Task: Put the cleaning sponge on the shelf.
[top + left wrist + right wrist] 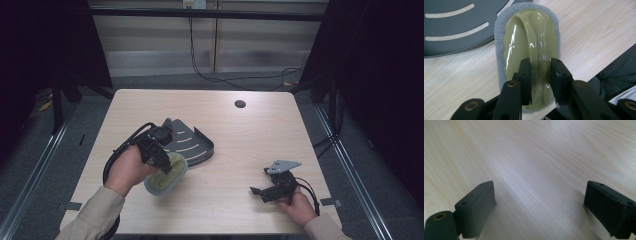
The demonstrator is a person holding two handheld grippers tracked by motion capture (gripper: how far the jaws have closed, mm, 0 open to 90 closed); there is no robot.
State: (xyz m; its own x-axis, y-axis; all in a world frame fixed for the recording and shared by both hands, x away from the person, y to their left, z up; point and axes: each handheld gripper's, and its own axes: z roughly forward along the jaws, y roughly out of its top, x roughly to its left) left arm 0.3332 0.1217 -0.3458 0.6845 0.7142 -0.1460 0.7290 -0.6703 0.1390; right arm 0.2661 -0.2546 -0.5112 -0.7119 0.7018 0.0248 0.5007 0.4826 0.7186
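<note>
A light wooden table (240, 140) is seen from above, with dark floor around it. At the lower left of the high view, a person's left hand (127, 170) in a beige sleeve holds the left gripper (162, 162). Its black jaws are closed on the raised ridge of a scrubbing pad (166, 175); the hand and gripper hide much of the pad here. In the left gripper view the scrubbing pad (529, 45) fills the centre: an oval of grey fibrous material topped by a glossy olive-green plastic handle, the jaws pinching the handle's central ridge. Its near end is cut off behind the jaws. Just beyond it, at centre left of the high view, lies a dark grey slotted tray (192, 142), partly covered by the gripper. A small dark hole (240, 104) sits toward the upper centre. At the lower right, the right hand (300, 207) holds the right gripper (257, 191) low over bare wood, jaws spread wide and empty.
</note>
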